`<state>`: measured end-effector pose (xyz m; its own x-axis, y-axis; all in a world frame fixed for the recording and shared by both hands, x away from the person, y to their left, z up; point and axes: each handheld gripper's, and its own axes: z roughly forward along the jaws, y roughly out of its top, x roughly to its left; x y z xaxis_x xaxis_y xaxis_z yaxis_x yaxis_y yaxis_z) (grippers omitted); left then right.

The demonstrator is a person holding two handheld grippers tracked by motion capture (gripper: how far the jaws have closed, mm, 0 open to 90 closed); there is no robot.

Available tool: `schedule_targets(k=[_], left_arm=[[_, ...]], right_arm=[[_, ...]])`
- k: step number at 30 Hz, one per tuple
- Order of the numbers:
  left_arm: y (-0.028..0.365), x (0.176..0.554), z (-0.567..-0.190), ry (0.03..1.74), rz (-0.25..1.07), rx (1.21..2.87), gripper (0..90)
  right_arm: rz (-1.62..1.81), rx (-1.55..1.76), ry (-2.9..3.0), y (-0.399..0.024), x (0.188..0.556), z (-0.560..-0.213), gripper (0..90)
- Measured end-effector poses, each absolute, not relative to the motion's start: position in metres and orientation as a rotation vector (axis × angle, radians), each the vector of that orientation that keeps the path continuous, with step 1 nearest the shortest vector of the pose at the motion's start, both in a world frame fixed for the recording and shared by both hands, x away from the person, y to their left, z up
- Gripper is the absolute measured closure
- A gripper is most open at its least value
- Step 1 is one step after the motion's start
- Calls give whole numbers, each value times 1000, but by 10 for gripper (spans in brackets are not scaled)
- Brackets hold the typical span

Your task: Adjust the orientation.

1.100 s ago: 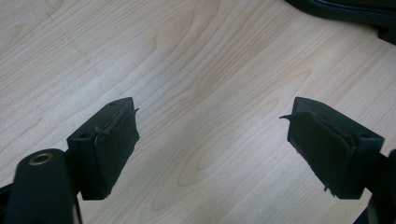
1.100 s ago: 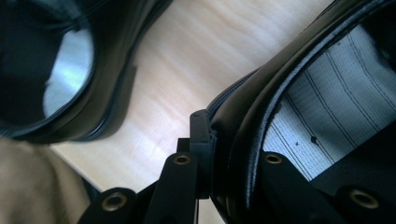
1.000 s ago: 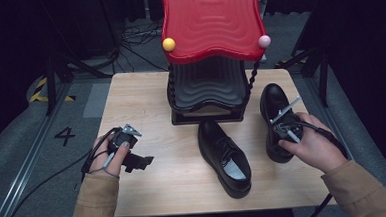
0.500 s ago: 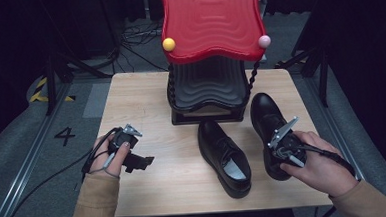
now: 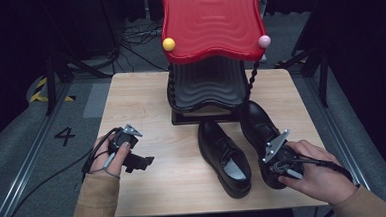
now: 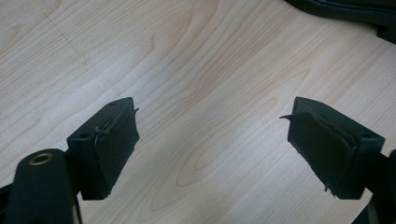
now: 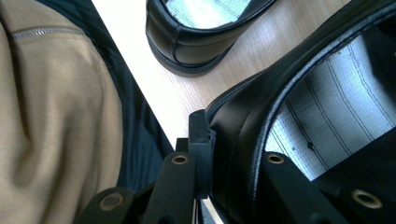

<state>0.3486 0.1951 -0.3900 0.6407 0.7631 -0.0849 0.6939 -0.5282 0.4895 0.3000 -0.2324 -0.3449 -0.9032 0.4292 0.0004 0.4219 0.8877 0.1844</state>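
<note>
Two black leather shoes lie on the wooden table (image 5: 146, 106). One shoe (image 5: 223, 157) is at the middle, toe pointing away. The other shoe (image 5: 254, 125) lies just right of it, and my right gripper (image 5: 280, 163) is shut on its heel wall. In the right gripper view, that gripper (image 7: 224, 154) pinches the heel rim of the held shoe (image 7: 289, 93), one jaw outside and one inside, with the other shoe (image 7: 196, 37) beyond it. My left gripper (image 5: 143, 162) rests low at the table's left, open, with only bare wood between its jaws (image 6: 212, 140).
A shoe rack stands at the back middle, with a red wavy top shelf (image 5: 209, 22) and a black lower tray (image 5: 207, 85). A yellow ball (image 5: 168, 44) and a pink ball (image 5: 263, 41) cap its corners. The table's near edge runs just below the shoes' heels.
My right gripper has drawn the right-hand shoe toward the near edge and leftward, closer to the middle shoe. The left gripper has stayed where it was.
</note>
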Motion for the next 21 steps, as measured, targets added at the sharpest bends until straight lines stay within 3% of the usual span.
schedule_targets(k=[16,21], left_arm=[[193,349,-391,1137,189,2383,167],[193,349,-391,1128,182,2386,168]], right_arm=[[262,549,3088,-231,285,-354,824],[249,538,3099,-228,295,-363,823]])
